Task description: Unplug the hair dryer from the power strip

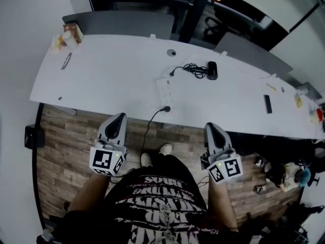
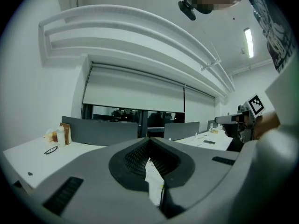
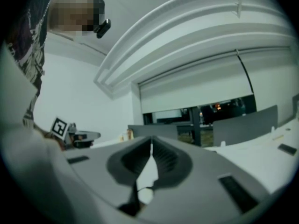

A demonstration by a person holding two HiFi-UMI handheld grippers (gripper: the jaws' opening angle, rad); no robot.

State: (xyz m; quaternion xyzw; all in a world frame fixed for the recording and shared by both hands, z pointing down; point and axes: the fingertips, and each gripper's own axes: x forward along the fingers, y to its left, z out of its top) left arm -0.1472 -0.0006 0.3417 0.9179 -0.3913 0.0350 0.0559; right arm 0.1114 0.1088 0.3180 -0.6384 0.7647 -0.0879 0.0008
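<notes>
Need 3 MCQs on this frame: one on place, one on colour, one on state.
1. In the head view, where is the dryer relative to the strip?
A left of it
B right of it
C on top of it
2. What colour is the strip?
A white
B black
C red
3. How do the right gripper jaws stand?
A wide apart
B together
C half open

Answers:
1 B: the dryer lies right of the strip on the table.
2 A: its body is white.
3 B: the pads meet with nothing between them.

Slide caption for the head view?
Left gripper and right gripper shut, short of the table; power strip and hair dryer untouched.
</notes>
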